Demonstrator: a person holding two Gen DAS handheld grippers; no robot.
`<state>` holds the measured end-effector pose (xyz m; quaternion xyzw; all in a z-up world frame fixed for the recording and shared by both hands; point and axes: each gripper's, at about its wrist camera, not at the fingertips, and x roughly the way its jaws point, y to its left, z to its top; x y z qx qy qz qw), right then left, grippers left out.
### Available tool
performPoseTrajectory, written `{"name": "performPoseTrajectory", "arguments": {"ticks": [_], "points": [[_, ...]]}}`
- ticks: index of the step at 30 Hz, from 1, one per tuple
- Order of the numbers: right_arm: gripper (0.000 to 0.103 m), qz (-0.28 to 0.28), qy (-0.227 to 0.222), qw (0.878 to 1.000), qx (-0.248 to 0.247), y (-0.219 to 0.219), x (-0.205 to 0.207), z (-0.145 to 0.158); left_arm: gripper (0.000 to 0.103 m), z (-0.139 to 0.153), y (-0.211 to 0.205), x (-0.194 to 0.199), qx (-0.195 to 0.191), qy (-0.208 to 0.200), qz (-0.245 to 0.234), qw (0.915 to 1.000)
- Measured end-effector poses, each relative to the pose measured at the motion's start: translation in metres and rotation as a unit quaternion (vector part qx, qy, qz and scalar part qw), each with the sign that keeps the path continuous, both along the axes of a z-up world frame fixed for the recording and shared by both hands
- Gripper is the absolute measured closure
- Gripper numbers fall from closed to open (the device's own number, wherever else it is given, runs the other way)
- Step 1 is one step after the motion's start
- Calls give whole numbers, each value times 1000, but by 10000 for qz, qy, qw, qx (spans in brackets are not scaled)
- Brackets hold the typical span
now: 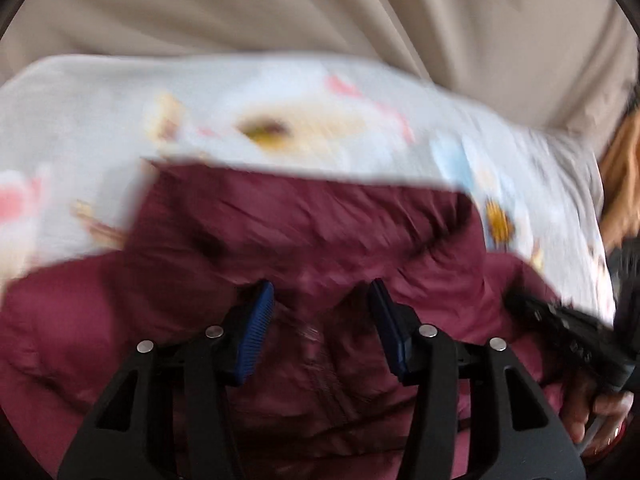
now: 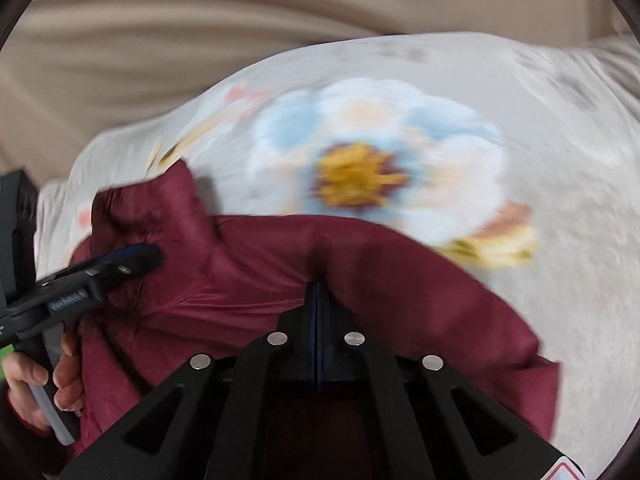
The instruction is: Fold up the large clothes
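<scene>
A dark red padded jacket (image 1: 304,240) lies bunched on a bed sheet (image 1: 80,120) printed with large pale-blue and yellow flowers, filling the near half of both views, while tan fabric (image 1: 280,8) in folds rises behind the far edge of the sheet. Both pictures are smeared by motion, so fine detail of the cloth is hard to read. In the left wrist view the left claw (image 1: 322,330) stands spread above the jacket, its blue ribbed pads (image 1: 256,332) apart with a zip line of the jacket showing between them; the pads press on nothing that can be made out. At the right edge of that view the right claw (image 1: 516,302) reaches in over the jacket, with the hand (image 1: 600,420) gripping its handle below. In the right wrist view the right claw (image 2: 317,292) is pressed together, its two pads meeting edge to edge, and a ridge of the jacket (image 2: 360,272) rises right at its tip; whether cloth is pinched between the pads cannot be told. On the left of that view the left claw (image 2: 150,256) points at a raised fold of the jacket near its collar, held by a hand (image 2: 48,384) low at the left edge.
</scene>
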<state>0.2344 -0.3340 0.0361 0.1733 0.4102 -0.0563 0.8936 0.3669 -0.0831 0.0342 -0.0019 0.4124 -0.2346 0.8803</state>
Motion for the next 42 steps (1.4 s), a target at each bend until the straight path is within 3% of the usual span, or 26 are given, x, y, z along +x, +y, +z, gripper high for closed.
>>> {"name": "performPoseTrajectory", "arguments": {"ticks": [2,4,8,10,13,17,19,22,27,29,30,31,33,34,36,39,42], "points": [[103,-65,-172,9998,-56,-4,-22,14,54,25,25,-10,-212,-328,154,9991],[97,-96,-359,9991,-191,-6,-58,34,53,46,51,-24,-371,-457,157,9981],[88,189,-535,9979,-319,-5,-150,62,40,81,128,-83,-503,-519,151,9973],[64,296,-483,9979,-299,-3,-197,69,35,85,161,-117,-471,-427,186,9978],[46,428,-419,9977,-303,2,-286,70,24,74,219,-182,-388,-166,394,9983],[37,557,-157,9982,167,14,-378,46,20,38,284,-268,-370,456,667,9960],[35,543,-14,9976,439,24,-415,29,20,19,306,-296,-557,813,791,9920],[35,570,51,9937,961,37,-443,6,20,-5,330,-335,-1197,1245,916,9807],[33,630,-4,9884,1378,63,-448,-19,20,-36,327,-362,-1266,1572,996,9743],[36,556,-146,9888,1378,68,-447,-20,20,-41,319,-371,-1210,1464,1013,9766],[46,517,-212,9870,1506,70,-448,-21,24,-39,311,-373,-1137,1383,945,9793],[65,494,-239,9854,1615,69,-444,-20,31,-38,305,-376,-1158,1391,806,9802],[86,448,-374,9827,1757,68,-446,-17,55,-37,293,-382,-1249,1452,615,9796],[92,465,-482,9826,1731,68,-448,-13,65,-34,290,-386,-1186,1384,569,9816],[95,615,-822,9821,1581,73,-460,1,88,-22,293,-393,-1328,1210,509,9824],[97,988,-1561,9709,1521,76,-483,38,93,14,314,-410,-2101,832,440,9731],[98,1252,-2298,9559,1336,78,-507,78,94,61,335,-434,-2603,182,433,9644]]}}
